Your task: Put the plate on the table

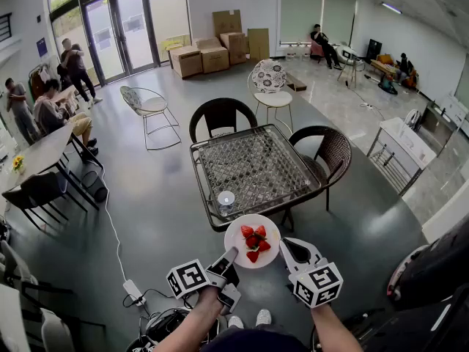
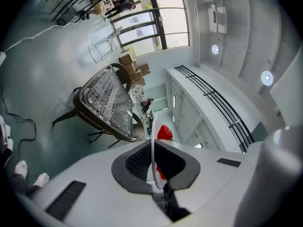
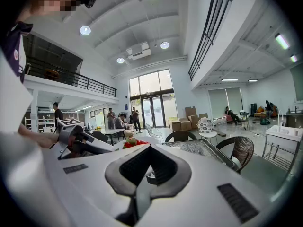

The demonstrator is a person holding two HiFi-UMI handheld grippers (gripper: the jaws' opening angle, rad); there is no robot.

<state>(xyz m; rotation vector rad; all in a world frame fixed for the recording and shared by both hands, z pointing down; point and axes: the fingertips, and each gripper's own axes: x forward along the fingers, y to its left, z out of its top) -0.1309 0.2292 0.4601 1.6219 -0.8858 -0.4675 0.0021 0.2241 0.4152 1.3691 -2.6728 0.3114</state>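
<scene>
A white plate [image 1: 253,242] with several red strawberries [image 1: 253,242] is held in the air just in front of the near edge of the glass-topped wicker table [image 1: 256,169]. My left gripper [image 1: 228,258] is shut on the plate's left rim. In the left gripper view the plate [image 2: 152,150] stands edge-on between the jaws, with a strawberry [image 2: 164,133] beyond and the table [image 2: 106,103] farther off. My right gripper [image 1: 287,246] is shut and holds nothing, close beside the plate's right rim. In the right gripper view the strawberries [image 3: 132,144] show to the left of the jaws.
A small glass [image 1: 226,199] stands on the table's near left corner. Two dark wicker chairs [image 1: 222,117] [image 1: 327,150] flank the far sides. A white cable and power strip [image 1: 134,292] lie on the floor at left. People sit at another table [image 1: 37,152] far left.
</scene>
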